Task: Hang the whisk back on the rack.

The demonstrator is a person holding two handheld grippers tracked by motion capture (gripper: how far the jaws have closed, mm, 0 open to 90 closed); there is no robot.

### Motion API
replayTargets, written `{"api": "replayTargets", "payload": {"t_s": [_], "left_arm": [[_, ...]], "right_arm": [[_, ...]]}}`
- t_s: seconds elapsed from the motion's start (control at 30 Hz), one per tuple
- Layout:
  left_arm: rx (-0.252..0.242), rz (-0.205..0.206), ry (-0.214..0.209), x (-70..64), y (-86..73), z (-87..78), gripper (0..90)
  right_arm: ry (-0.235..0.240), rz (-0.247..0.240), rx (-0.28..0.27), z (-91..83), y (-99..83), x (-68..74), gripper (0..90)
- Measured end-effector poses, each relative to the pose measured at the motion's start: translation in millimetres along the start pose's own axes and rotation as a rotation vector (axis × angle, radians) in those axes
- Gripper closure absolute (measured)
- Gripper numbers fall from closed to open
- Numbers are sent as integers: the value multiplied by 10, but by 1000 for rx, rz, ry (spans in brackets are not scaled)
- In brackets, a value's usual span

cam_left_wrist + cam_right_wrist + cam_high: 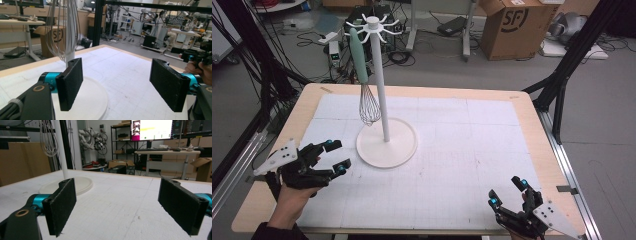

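High view looks down from above; both gripper views sit low, sharing the stand (pixel 386 145) (pixel 85 97) (pixel 75 184).

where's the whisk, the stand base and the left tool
whisk (pixel 360 55), high view, on its green handle
stand base (pixel 399 148), high view, on the bare white disc
left tool (pixel 338 155), high view, midway between its fingertips
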State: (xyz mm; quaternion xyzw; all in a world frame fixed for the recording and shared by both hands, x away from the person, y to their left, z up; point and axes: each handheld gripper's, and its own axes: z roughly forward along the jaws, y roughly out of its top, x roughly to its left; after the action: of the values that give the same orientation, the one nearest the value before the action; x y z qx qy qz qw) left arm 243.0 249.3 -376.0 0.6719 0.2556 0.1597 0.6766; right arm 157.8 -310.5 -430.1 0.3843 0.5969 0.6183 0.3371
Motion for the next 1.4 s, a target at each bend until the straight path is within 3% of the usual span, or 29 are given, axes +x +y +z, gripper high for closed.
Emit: {"api": "replayTargets", "payload": {"t_s": [0.1, 0.27, 0.4, 0.53, 0.67, 0.97, 1.07, 1.23, 1.4], "left_arm": [[-7, 14, 3, -61, -79, 17, 261], [-66, 58, 16, -175, -209, 25, 261], [-69, 66, 42, -242, -326, 42, 244], [-73, 69, 100, -282, -431, 30, 217], [-64, 78, 115, -319, -524, 35, 217], [-52, 103, 112, -417, -632, 91, 217], [-93, 133, 124, -490, -699, 76, 219], [-134, 133, 128, -553, -756, 36, 223], [-107, 152, 145, -574, -814, 45, 226]], "right_arm": [[2, 2, 5, 1, -2, 1, 142], [7, 5, 8, 10, -4, -6, 142], [11, 6, 10, 14, -5, -6, 142], [18, 7, 14, 17, -5, -10, 142], [22, 4, 13, 34, -1, -9, 142], [26, 7, 10, 42, 6, 3, 142], [27, 0, 9, 44, 11, 8, 142], [34, 4, 8, 55, 13, 19, 142], [42, 17, 18, 81, 1, -2, 142]]}}
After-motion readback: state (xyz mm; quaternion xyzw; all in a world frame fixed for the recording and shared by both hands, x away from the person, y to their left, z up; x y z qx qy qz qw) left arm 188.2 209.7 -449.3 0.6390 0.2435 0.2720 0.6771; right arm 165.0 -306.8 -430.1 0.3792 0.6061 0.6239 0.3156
